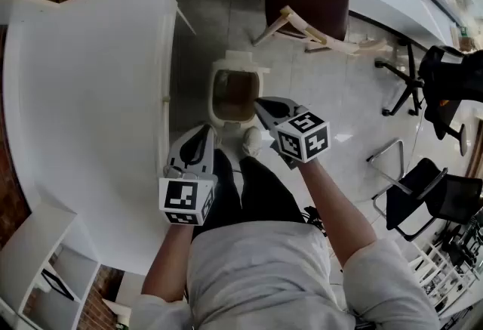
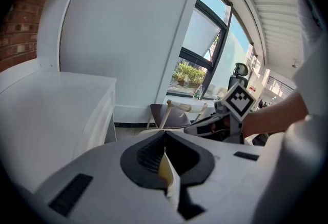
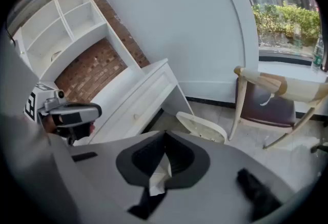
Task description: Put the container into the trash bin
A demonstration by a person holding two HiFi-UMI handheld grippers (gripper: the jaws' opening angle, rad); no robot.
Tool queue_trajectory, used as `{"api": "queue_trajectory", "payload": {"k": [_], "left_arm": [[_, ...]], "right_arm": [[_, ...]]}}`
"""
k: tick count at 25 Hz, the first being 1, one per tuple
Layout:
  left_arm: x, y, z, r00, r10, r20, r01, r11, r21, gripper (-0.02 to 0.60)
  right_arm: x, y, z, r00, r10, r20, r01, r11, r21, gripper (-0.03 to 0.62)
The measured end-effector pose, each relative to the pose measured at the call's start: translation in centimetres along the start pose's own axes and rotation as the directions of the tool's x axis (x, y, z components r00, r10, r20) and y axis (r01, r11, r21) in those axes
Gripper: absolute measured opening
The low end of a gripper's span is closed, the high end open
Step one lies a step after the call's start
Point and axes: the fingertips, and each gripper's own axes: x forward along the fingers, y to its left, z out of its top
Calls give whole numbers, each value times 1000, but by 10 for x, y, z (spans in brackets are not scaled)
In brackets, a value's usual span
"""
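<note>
No words, numbers or brand names can be read anywhere here. The only printed signs are black-and-white square markers [image 1: 181, 200] on the left gripper [image 1: 202, 136] and the right gripper [image 1: 264, 106], and these are patterns, not letters.

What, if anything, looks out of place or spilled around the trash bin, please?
Nothing looks spilled: the trash bin stands upright and open on the floor. One oddity: a crumpled pale scrap sits between the closed jaws of the right gripper; debris or padding, I cannot tell.
</note>
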Motion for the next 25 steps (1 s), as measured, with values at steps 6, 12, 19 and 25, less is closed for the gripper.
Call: {"api": "queue_trajectory", "payload": {"k": [6,12,19,25], "left_arm": [[-19,-11,21,1000,-14,13,14,1000,20,15],[-45,-24,47,999,-18,50,15,998,54,15],[-76,-32,69,996,-1,89,-4,998,59,15],[-96,-45,85,992,0,125,-9,998,66,15]], "right_arm": [[-52,28,43,997,17,81,-12,998,-59,28],[-101,60,78,987,40,157,-20,992,-126,28],[-136,98,94,975,79,208,-45,985,-165,28],[-160,122,100,963,110,244,-62,979,-196,28]]}}
